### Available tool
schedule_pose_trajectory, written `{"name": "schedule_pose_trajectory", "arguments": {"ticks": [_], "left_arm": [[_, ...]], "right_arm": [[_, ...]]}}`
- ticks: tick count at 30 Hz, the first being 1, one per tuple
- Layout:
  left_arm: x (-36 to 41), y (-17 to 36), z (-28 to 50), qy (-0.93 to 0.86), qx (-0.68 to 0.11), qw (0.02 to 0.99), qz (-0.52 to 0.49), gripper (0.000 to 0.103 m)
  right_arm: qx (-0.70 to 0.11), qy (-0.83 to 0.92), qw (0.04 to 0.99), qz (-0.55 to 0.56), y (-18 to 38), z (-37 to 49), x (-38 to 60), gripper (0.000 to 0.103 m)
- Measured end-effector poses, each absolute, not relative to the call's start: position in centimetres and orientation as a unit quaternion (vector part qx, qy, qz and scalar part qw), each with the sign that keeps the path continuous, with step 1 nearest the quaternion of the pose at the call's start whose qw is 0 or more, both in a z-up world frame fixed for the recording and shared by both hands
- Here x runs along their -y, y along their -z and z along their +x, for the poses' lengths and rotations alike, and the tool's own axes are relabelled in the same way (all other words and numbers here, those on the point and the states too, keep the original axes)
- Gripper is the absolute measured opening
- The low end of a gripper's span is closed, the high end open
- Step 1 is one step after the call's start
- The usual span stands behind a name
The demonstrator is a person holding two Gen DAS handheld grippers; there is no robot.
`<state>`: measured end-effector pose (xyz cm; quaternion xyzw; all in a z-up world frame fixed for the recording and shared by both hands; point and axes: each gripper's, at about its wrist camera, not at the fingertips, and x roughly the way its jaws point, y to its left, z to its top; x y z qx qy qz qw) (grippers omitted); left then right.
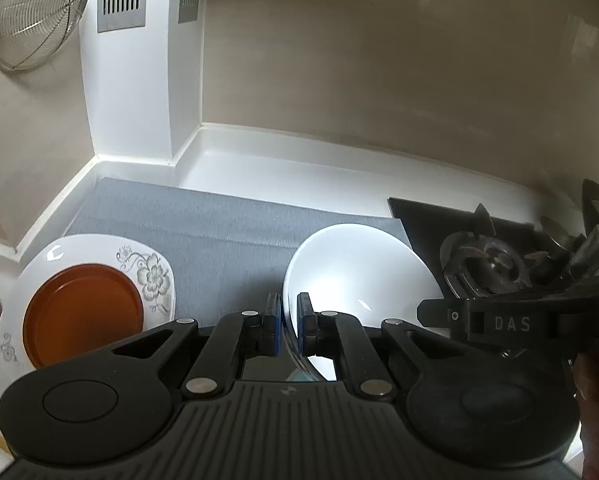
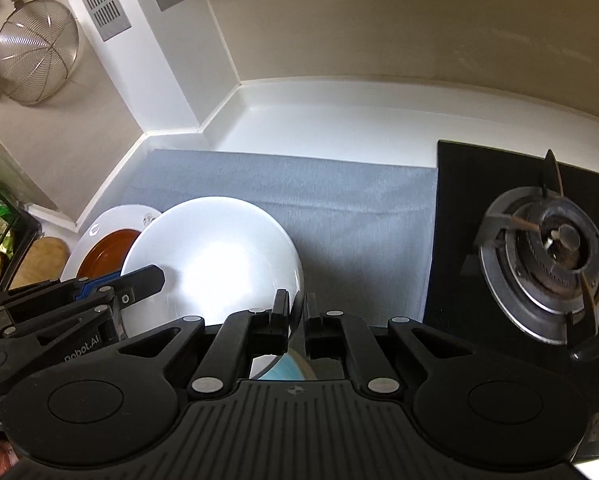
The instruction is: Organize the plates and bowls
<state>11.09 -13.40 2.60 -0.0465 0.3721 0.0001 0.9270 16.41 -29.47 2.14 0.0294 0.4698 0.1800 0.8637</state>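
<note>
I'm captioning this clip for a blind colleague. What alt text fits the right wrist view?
Both grippers, right and left, are shut on the rim of a plain white ceramic bowl above a grey mat. Behind it a brown plate lies on a flowered white plate; a gas burner sits to the right.

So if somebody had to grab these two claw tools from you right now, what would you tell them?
Left gripper: shut on the rim of the white bowl.
Right gripper: shut on the same bowl's rim, on the side nearer the gas burner. Both hold it tilted above the grey mat.
Flowered plate sits at the mat's left end with the brown plate stacked on it.
Done: those two plates are stacked.
Left: set the bowl down, probably on or beside that stack. Something blue shows under the bowl's edge; I cannot tell what it is.
</note>
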Motion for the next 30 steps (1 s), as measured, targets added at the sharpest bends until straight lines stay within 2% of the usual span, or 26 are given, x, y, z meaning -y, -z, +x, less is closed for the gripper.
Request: {"name": "schedule_pose_trajectory", "arguments": {"ticks": [30], "left_arm": [[14.5, 0.5, 6.7, -0.006, -0.419, 0.907, -0.044, 0.007]], "right_arm": [[-0.511, -0.179, 0.841, 0.001, 1.0, 11.8, 30.0, 0.008]]}}
